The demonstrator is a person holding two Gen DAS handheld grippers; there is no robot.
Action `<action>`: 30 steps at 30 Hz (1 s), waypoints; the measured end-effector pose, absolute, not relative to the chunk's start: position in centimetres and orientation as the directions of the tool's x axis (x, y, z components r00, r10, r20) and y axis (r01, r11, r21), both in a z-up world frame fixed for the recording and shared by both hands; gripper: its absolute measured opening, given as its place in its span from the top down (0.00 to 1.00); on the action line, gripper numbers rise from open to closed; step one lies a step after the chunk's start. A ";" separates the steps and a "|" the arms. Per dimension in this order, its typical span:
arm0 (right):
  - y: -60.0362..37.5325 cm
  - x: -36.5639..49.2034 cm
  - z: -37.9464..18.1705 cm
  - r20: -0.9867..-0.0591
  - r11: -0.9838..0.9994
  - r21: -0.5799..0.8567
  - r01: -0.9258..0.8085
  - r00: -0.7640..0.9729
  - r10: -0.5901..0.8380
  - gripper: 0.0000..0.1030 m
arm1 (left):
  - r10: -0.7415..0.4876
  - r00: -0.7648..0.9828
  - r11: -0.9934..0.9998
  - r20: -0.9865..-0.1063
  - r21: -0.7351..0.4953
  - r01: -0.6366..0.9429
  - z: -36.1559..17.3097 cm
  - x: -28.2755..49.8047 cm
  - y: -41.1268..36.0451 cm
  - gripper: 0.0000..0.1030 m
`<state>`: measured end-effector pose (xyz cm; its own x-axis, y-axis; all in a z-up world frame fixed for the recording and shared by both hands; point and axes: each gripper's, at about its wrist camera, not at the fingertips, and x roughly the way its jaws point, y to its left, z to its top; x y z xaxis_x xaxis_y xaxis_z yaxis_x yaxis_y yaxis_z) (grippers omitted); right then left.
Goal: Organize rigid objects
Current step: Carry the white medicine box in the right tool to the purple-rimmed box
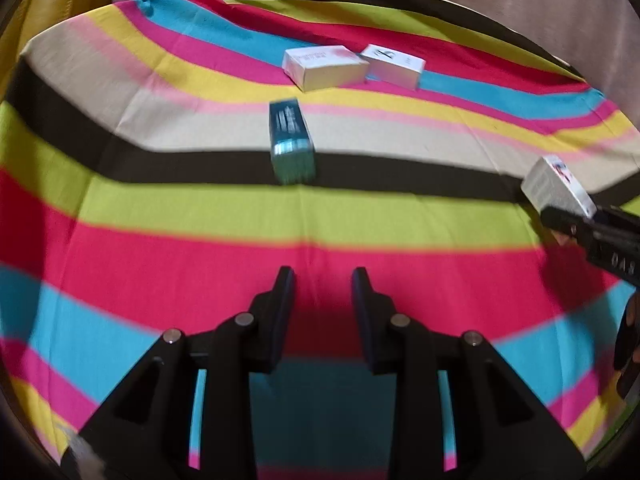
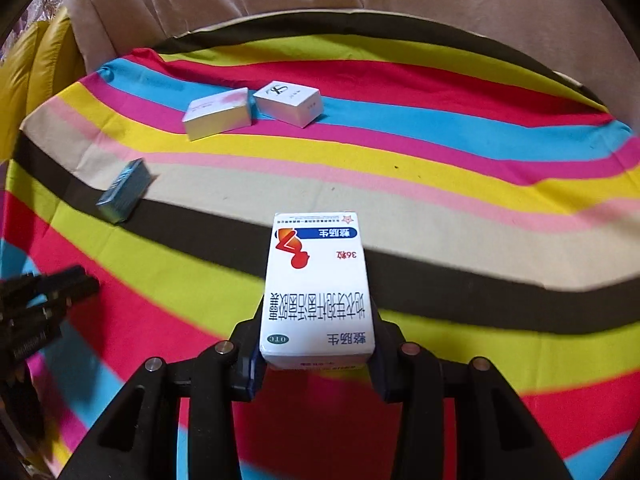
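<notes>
Four boxes are in play on the striped cloth (image 2: 400,200), which seems to cover a counter, though its edges are too curved in these views to be sure. The right gripper (image 2: 316,344) has its jaws closed on the near end of the white medicine box (image 2: 316,280), carried above the cloth with most of its length sticking forward. That overhang is the risk: a quick swing or a bump could pivot the box out of the grip.

Taking the teal box (image 1: 292,140) as landmark, the pink-marked white box (image 1: 322,66) and the grey-white box (image 1: 394,65) lie beyond it, corners touching or nearly so. Setting the held box down carelessly there could knock them askew. The left gripper (image 1: 322,280) hovers on the near side of the teal box, jaws parted and empty.
</notes>
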<state>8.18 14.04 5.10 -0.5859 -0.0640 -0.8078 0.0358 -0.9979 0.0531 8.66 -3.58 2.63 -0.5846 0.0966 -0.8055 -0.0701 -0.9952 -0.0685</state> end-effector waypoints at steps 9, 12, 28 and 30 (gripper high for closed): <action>11.9 14.4 6.0 -0.797 -0.996 0.085 -0.007 -0.600 -0.064 0.59 | 0.111 -0.576 -0.993 -0.810 -0.072 -0.090 2.8 14.5 -3.8 0.67; 11.3 15.9 6.0 -0.804 -0.997 0.070 -0.014 -0.593 -0.048 0.59 | 0.118 -0.574 -0.992 -0.811 -0.075 -0.098 2.8 16.0 -3.8 0.67; 10.0 21.0 6.0 -0.822 -0.999 0.045 -0.015 -0.568 -0.029 0.59 | 0.119 -0.586 -0.992 -0.801 -0.075 -0.099 3.7 20.1 -4.4 0.67; 9.8 21.3 6.3 -0.823 -0.999 0.040 -0.012 -0.568 -0.026 0.59 | 0.114 -0.598 -0.993 -0.793 -0.071 -0.096 4.2 20.3 -4.6 0.67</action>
